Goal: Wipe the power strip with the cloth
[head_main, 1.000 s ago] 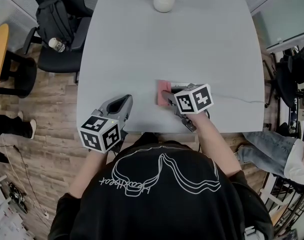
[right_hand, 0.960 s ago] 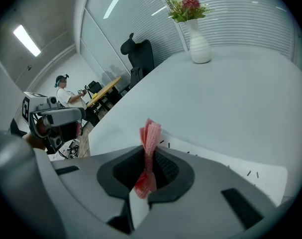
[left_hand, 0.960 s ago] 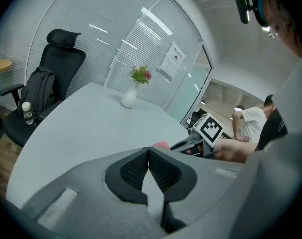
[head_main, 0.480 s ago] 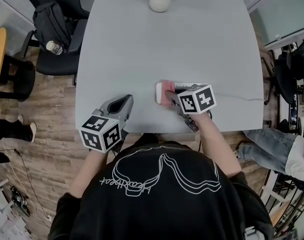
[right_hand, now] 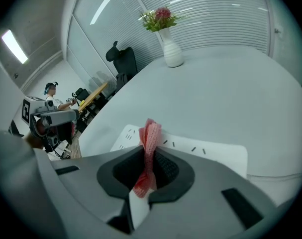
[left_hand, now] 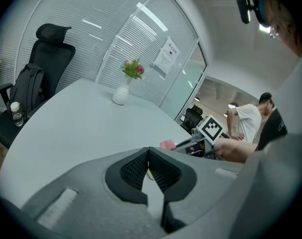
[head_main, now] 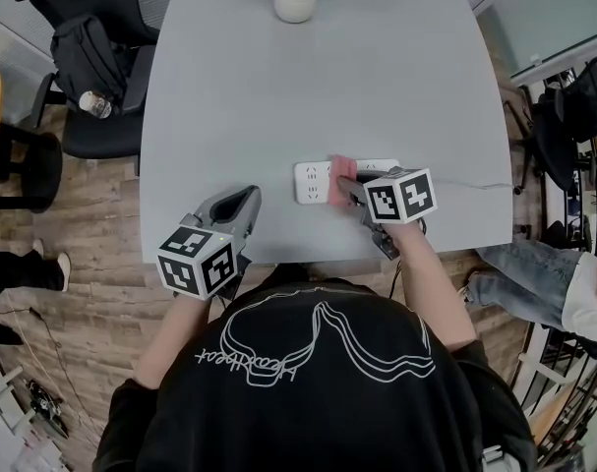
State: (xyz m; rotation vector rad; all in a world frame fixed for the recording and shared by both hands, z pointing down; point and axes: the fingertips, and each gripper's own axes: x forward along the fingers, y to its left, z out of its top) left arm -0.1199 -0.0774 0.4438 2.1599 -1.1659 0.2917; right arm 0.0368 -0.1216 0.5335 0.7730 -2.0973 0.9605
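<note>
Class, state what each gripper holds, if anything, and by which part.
Right gripper pinches the pink mesh cloth by its bunched middle; left gripper, jaws together, holds nothing.

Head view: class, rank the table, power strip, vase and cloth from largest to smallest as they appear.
1. table
2. power strip
3. vase, cut off by the top edge
4. cloth, partly hidden, so its place below the vase is unsure

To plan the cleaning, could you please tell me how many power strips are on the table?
1. The white power strip lies near the front edge of the table, partly covered by the pink cloth pinched in the right tongs. No other is visible.
</note>
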